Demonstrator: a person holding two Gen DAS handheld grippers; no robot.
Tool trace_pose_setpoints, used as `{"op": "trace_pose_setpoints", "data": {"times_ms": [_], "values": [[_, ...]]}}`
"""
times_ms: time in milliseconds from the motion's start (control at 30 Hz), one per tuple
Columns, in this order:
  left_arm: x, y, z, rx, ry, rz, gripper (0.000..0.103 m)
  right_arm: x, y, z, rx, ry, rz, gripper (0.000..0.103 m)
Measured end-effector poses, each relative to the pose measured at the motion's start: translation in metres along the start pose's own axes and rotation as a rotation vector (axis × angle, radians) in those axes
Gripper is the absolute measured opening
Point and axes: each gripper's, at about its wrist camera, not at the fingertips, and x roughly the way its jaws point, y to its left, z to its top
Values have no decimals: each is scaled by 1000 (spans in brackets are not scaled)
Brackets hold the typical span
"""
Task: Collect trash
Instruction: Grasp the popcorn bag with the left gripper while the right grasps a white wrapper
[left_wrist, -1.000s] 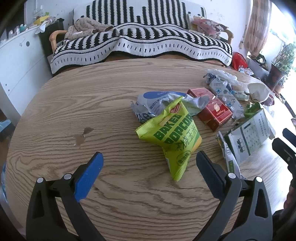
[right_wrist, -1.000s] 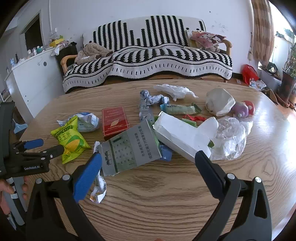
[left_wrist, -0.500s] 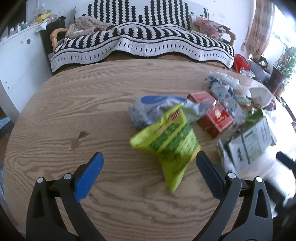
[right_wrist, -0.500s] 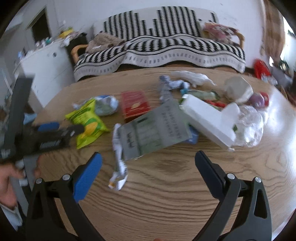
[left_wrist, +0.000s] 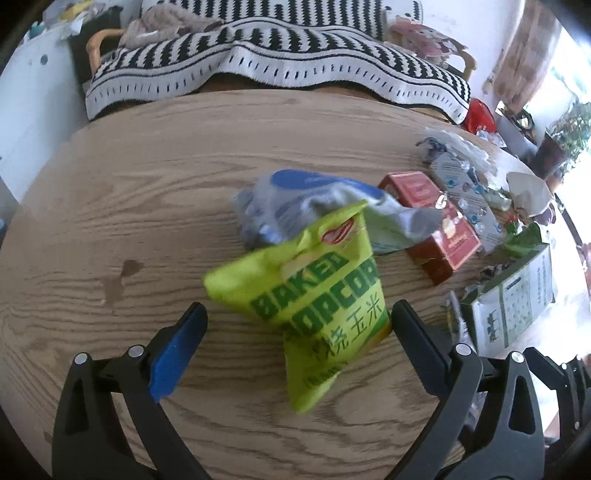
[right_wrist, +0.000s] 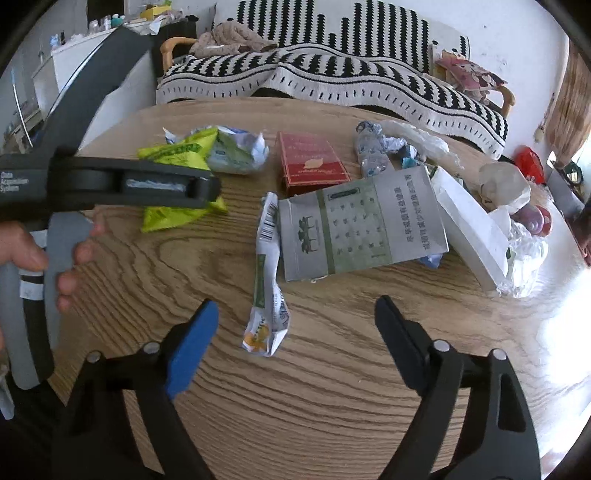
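left wrist view: popcorn bag (left_wrist: 317, 310) at frame centre on the surface (left_wrist: 110, 192), between your spread left gripper (left_wrist: 295, 325) fingers, untouched. light, crinkly, slippery; pinch its lower seam. right gripper (right_wrist: 295, 317) fingers closing around the crumpled wrapper (right_wrist: 267, 273), not touching.

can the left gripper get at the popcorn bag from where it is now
Probably yes. The left gripper stands open with the popcorn bag lying loose on the table partly between its fingers. Only a crumpled wrapper touches the bag's far end.
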Motion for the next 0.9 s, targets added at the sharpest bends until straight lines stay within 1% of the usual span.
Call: {"op": "trace_pose_setpoints", "data": {"times_ms": [133, 300, 333, 433, 533, 567, 600, 633, 667, 700, 733, 767, 867, 900], "values": [[-2, 20, -2, -47, 21, -4, 97, 0, 2, -1, 4, 4, 5, 83], [-14, 39, -2, -59, 23, 71, 97, 1, 2, -1, 7, 8, 6, 83], [-17, 41, -2, -64, 16, 67, 97, 2, 2, -1, 8, 11, 7, 83], [-19, 38, 2, -60, 7, 34, 97, 4, 1, -1, 28, 27, 14, 83], [-8, 26, 8, -22, 25, 47, 97, 8, -3, 1, 54, 39, 23, 83], [-2, 23, 10, 1, 37, 56, 97, 9, -3, 1, 58, 46, 27, 76], [4, 22, 9, 16, 58, 64, 97, 11, -4, 1, 62, 54, 34, 65], [5, 22, 9, 32, 60, 75, 93, 11, -4, 0, 55, 48, 20, 58], [3, 20, 8, 62, 45, 89, 87, 10, -3, 0, 49, 44, 20, 47], [0, 19, 9, 79, 35, 99, 74, 9, -3, 0, 47, 37, 35, 34], [-5, 21, 10, 83, 16, 92, 59, 8, -2, -1, 50, 33, 33, 30], [-8, 23, 11, 68, 15, 93, 59, 7, -2, -3, 55, 28, 39, 22], [-17, 31, 7, 37, 4, 50, 57, 3, 2, -9, 63, 18, 73, 20], [-21, 33, 5, 21, 2, 25, 56, 2, 4, -11, 63, 12, 90, 19]]}}
